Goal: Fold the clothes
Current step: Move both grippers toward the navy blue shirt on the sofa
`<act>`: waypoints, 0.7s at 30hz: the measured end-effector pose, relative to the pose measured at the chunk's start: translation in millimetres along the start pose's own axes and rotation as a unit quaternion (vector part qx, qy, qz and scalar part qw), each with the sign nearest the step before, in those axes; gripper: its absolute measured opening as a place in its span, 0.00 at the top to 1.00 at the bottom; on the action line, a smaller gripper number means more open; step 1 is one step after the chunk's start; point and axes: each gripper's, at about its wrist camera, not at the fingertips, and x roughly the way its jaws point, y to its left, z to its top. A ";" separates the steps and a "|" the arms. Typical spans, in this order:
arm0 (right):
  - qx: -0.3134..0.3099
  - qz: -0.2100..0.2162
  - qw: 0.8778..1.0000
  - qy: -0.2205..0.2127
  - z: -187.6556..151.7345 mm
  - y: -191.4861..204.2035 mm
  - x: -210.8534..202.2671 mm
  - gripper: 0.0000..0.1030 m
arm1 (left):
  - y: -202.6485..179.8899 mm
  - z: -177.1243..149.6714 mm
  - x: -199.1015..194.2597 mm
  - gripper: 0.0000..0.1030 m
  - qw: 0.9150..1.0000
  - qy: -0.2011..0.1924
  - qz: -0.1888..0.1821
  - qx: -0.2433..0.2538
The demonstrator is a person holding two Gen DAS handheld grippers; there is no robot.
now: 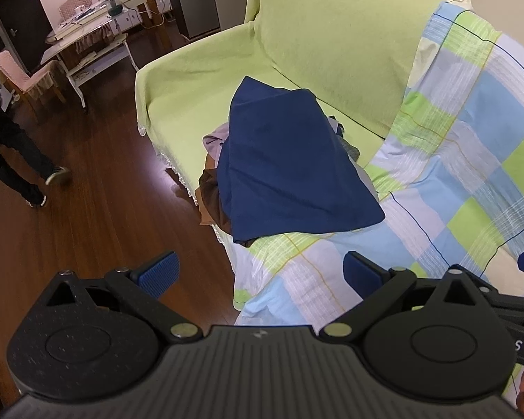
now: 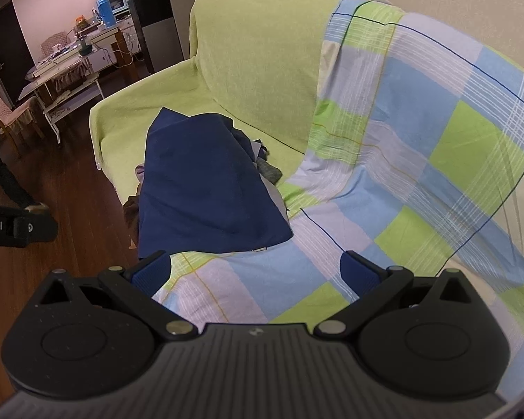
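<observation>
- Left wrist view: the left gripper (image 1: 258, 272) hangs with its fingers spread wide and nothing between them, above the checked sheet (image 1: 454, 181) at the sofa's front edge. The navy garment (image 1: 286, 160) lies draped flat over a pile of other clothes (image 1: 211, 188) on the green-covered sofa (image 1: 314, 35). Whether it is a folded piece set on the stack or one waiting to be taken, the view cannot settle.
- Right wrist view: the right gripper (image 2: 255, 269) is likewise spread and empty, just short of the navy garment's (image 2: 199, 181) near hem. Any grasp would do best pinching only the top layer at a corner, so that the clothes beneath stay put.
</observation>
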 end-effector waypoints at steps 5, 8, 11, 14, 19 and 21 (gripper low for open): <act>-0.007 0.003 1.000 0.003 4.2 5.8 1.4 0.01 | 10.6 -2.1 -1.1 0.02 1.000 -0.004 -0.013 -0.012; -0.011 0.004 1.000 0.005 6.7 9.2 2.2 0.01 | 13.3 -4.9 -3.5 0.02 1.000 -0.008 -0.014 -0.017; -0.015 0.012 1.000 0.001 7.6 11.3 6.4 0.01 | 6.4 -3.3 -4.4 0.02 1.000 -0.002 0.001 -0.013; -0.017 0.014 1.000 0.000 9.7 15.6 7.7 0.01 | 3.7 -2.7 -4.8 0.02 1.000 -0.001 0.006 -0.012; -0.022 0.018 1.000 -0.006 8.0 17.0 3.0 0.01 | 4.1 -5.2 -6.7 0.02 1.000 -0.006 0.008 -0.015; -0.023 0.020 1.000 -0.007 8.3 19.6 2.6 0.01 | 4.0 -6.3 -7.5 0.02 1.000 -0.007 0.008 -0.015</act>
